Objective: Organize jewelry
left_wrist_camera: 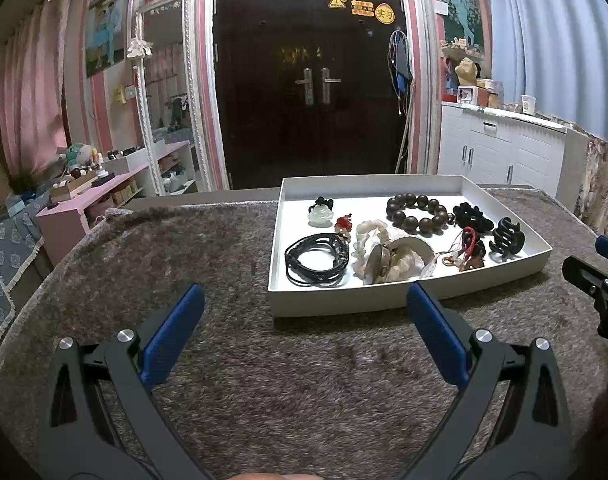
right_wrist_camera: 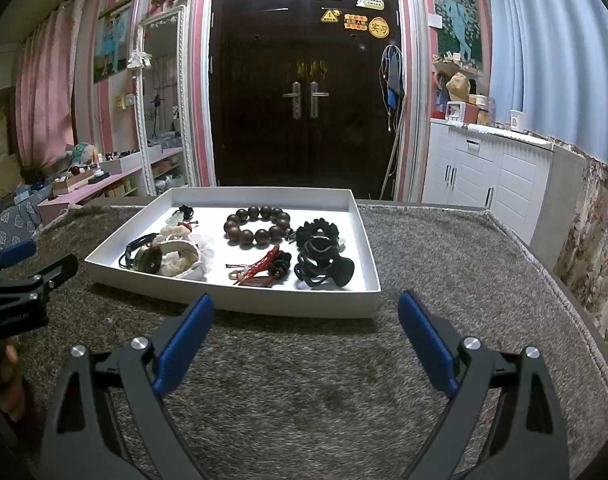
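A white tray (left_wrist_camera: 335, 300) sits on the grey fuzzy table cover and holds the jewelry. In it lie a dark wooden bead bracelet (left_wrist_camera: 417, 213), a black cord coil (left_wrist_camera: 316, 258), a pale jade pendant (left_wrist_camera: 319, 216), a white frilly band with a round metal piece (left_wrist_camera: 387, 254), a black scrunchie (left_wrist_camera: 472, 216), a black claw clip (left_wrist_camera: 505, 238) and a red charm (left_wrist_camera: 469, 246). My left gripper (left_wrist_camera: 305, 300) is open and empty, just before the tray's near rim. My right gripper (right_wrist_camera: 305, 310) is open and empty, also at the tray's near rim (right_wrist_camera: 288, 306). The bracelet (right_wrist_camera: 258, 224) and clip (right_wrist_camera: 323, 270) show there too.
The grey cover (left_wrist_camera: 264, 380) spreads over the whole table. Its edge runs at the right (right_wrist_camera: 575, 292). The other gripper shows at each view's side (left_wrist_camera: 599, 280) (right_wrist_camera: 28, 276). A dark double door, a mirror, pink shelves and white cabinets stand beyond.
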Available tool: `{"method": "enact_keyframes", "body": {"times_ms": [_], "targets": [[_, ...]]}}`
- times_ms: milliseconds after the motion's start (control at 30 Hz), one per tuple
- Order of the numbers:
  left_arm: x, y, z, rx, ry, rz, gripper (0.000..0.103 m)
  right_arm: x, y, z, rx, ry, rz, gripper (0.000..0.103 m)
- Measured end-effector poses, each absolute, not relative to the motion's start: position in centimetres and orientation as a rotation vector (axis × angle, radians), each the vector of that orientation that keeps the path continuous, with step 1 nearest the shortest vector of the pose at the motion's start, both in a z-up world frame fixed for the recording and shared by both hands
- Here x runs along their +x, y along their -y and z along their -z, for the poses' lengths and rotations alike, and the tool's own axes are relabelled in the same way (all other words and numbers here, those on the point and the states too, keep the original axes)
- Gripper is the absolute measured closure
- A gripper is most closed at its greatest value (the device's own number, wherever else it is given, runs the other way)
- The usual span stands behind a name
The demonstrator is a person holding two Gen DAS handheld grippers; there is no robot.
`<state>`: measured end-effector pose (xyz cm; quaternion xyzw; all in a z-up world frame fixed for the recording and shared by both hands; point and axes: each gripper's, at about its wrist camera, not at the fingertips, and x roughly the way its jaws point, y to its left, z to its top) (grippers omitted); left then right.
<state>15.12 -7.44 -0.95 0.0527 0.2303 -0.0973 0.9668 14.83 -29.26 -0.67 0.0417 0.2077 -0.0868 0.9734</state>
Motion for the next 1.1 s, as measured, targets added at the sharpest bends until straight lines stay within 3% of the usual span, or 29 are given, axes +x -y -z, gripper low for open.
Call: {"method": "enact_keyframes", "body": {"times_ms": [1100], "targets": [[15.21,7.37,1.05,0.103,-0.471,0.186,0.003,15.10,29.33,1.05,0.092,-0.429,0.177,0.009]]}}
